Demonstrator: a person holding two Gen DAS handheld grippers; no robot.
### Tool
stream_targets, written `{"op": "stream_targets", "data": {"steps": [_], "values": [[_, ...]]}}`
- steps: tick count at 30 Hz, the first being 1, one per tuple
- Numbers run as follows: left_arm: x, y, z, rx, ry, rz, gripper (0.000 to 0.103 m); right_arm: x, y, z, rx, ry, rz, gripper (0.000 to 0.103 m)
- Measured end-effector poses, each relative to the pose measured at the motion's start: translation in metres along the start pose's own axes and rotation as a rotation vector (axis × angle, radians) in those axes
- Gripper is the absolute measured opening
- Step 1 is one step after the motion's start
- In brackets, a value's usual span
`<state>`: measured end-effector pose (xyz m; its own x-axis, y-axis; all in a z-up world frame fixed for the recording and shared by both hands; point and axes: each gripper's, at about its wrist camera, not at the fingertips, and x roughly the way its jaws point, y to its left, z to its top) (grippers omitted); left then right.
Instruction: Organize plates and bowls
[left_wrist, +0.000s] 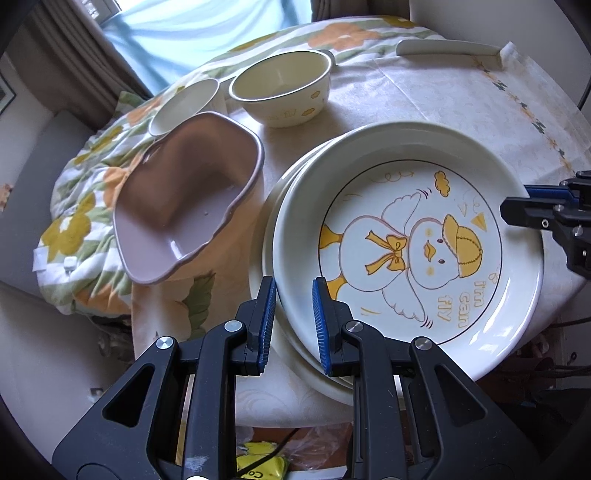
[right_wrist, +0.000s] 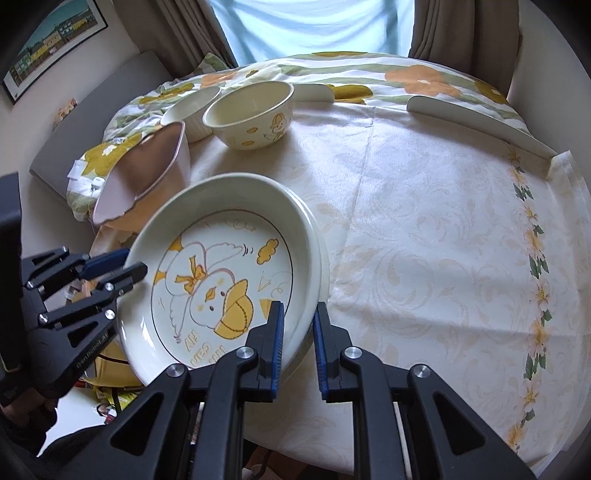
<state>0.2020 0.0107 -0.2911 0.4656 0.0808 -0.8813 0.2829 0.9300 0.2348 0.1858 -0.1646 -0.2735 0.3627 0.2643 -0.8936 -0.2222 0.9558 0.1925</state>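
Note:
A cream plate with a yellow duck drawing (left_wrist: 417, 240) (right_wrist: 221, 266) lies on top of a lower plate (left_wrist: 267, 229) (right_wrist: 325, 254) at the table's near-left corner. It looks slightly tilted and overhangs the table edge. My left gripper (left_wrist: 293, 282) is shut on the duck plate's rim, and it shows at the left in the right wrist view (right_wrist: 131, 264). My right gripper (right_wrist: 299, 306) is shut on the opposite rim and shows at the right of the left wrist view (left_wrist: 517, 203). Whether the lower plate's rim is also pinched I cannot tell.
A mauve wavy-edged bowl (left_wrist: 192, 199) (right_wrist: 147, 173) stands beside the plates. Behind it are a cream duck-print bowl (left_wrist: 280, 88) (right_wrist: 251, 114) and a small white cup (left_wrist: 184, 107) (right_wrist: 192, 107). The cream tablecloth (right_wrist: 424, 240) stretches right. Floral bedding (left_wrist: 85, 206) lies beyond the table.

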Motion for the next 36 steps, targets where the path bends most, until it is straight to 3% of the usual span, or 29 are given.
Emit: {"op": "stream_targets", "data": {"steps": [10, 17, 20, 24, 28, 29, 30, 31, 33, 34, 36], "values": [[-0.001, 0.001, 0.0, -0.013, 0.006, 0.006, 0.017, 0.0, -0.003, 0.0, 0.012, -0.006, 0.014, 0.014], [0.0, -0.006, 0.001, 0.023, 0.024, 0.053, 0.017, 0.001, -0.009, 0.0, 0.032, -0.012, 0.033, 0.014], [-0.006, 0.004, 0.003, -0.03, 0.024, 0.008, 0.017, -0.004, -0.013, 0.001, 0.043, -0.028, 0.051, 0.014], [-0.033, 0.021, 0.008, -0.112, -0.039, -0.006, 0.017, -0.02, -0.016, 0.007, 0.037, -0.061, 0.089, 0.014], [-0.062, 0.051, 0.015, -0.25, -0.097, -0.057, 0.017, -0.035, -0.019, 0.027, 0.031, -0.071, 0.178, 0.015], [-0.069, 0.061, 0.016, -0.301, -0.104, -0.077, 0.02, -0.039, -0.018, 0.033, 0.022, -0.073, 0.199, 0.017], [-0.074, 0.069, 0.016, -0.343, -0.108, -0.091, 0.022, -0.043, -0.016, 0.041, 0.008, -0.078, 0.217, 0.031], [-0.078, 0.078, 0.017, -0.389, -0.112, -0.112, 0.031, -0.047, -0.014, 0.049, -0.011, -0.088, 0.241, 0.059], [-0.083, 0.095, 0.014, -0.478, -0.117, -0.119, 0.072, -0.053, -0.008, 0.065, -0.05, -0.109, 0.295, 0.089], [-0.086, 0.102, 0.012, -0.518, -0.132, -0.107, 0.1, -0.053, -0.006, 0.072, -0.062, -0.114, 0.314, 0.09], [-0.092, 0.115, 0.006, -0.59, -0.173, -0.077, 0.103, -0.05, 0.004, 0.086, -0.101, -0.098, 0.354, 0.09]]}}
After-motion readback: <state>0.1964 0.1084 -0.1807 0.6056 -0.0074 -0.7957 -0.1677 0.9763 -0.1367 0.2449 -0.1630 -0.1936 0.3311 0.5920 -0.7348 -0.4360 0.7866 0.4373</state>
